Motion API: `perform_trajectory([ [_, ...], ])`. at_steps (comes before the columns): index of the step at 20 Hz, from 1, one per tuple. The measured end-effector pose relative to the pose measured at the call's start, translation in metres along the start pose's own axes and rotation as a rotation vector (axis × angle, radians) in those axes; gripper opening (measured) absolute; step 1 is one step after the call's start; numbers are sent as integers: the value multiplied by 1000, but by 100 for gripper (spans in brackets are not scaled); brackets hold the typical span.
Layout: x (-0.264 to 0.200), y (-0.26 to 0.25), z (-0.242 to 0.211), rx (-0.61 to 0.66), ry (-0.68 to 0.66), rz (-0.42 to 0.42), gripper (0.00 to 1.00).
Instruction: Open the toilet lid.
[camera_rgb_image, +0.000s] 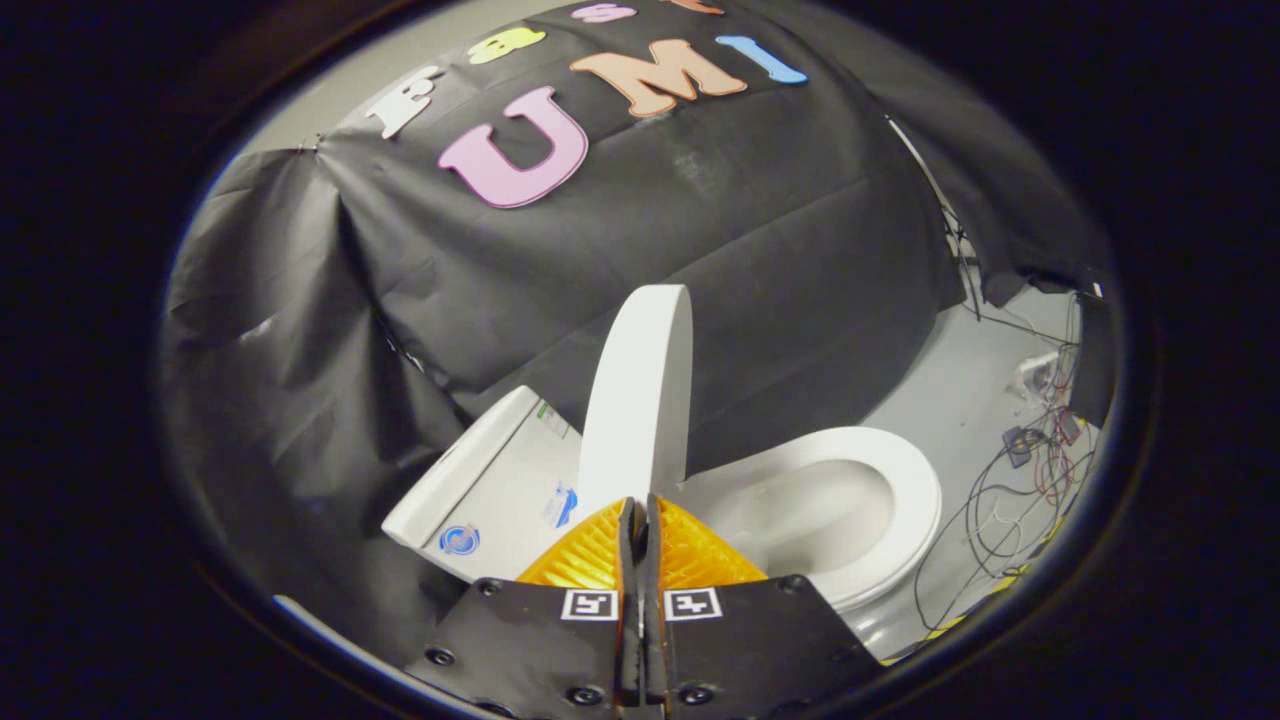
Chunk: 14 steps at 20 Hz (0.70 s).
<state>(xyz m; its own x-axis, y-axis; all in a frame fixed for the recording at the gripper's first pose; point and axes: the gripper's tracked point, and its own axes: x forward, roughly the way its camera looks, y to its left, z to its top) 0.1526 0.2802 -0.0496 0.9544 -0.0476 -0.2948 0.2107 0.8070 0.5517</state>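
The white toilet lid (640, 400) stands raised, nearly upright, and I see it almost edge-on just beyond my fingertips. To its right lie the uncovered white seat ring (915, 500) and the bowl (810, 510). Left of the lid sits the toilet's white rear unit (500, 480) with stickers on it. My gripper (640, 505) is right at the base of the lid. Its two fingers are pressed together and I see nothing between them. Whether the tips touch the lid is hidden.
The black cloth wall (700, 250) hangs close behind the toilet. Past the bowl, loose cables and small devices (1020, 470) lie on the grey floor (950, 390).
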Motion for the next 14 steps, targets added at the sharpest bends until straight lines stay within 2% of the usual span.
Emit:
perform_trajectory([
  [8,7,39,5,-98,-8,33,3],
  [14,16,77,2,-117,-26,70,3],
])
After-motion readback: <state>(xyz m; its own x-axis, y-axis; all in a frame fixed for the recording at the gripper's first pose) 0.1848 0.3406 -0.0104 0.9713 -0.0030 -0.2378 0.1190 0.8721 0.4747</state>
